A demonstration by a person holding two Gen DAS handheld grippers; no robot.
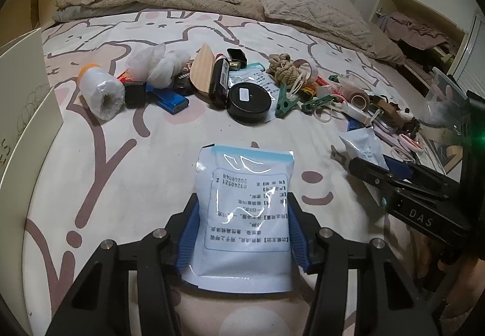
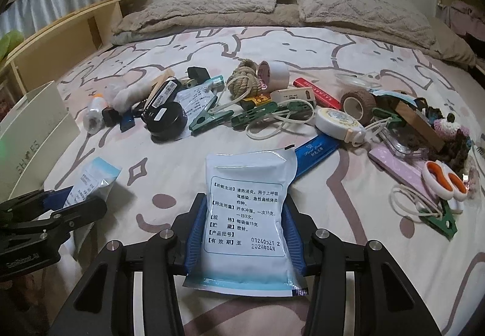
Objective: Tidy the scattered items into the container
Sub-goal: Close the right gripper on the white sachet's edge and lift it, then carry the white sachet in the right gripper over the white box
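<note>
Left wrist view. Left gripper [image 1: 244,230]: jaws closed on a white-and-blue sachet [image 1: 245,202], blue pads pressing both long edges, printed side up, text upside down. The sachet is held over the bed sheet [image 1: 127,184], near edge of the bed. Far: a clutter of small items, among them a black round tin [image 1: 248,102], a green clothes peg [image 1: 286,101], a rope knot [image 1: 283,68] and a wrapped roll [image 1: 101,92]. Right: the right gripper [image 1: 360,158] with its own sachet, and a clear container [image 1: 444,102] beyond it.

Right wrist view. Right gripper [image 2: 242,230]: jaws closed on a second sachet [image 2: 247,214], text upright. Left: a white box [image 2: 33,139]. Far right: scissors [image 2: 444,183] and a tape roll [image 2: 274,72].

Handling, judged: sachets light, soft, slick foil, likely granules inside; they sag and could slip. Grip across the filled middle or a sealed edge.
</note>
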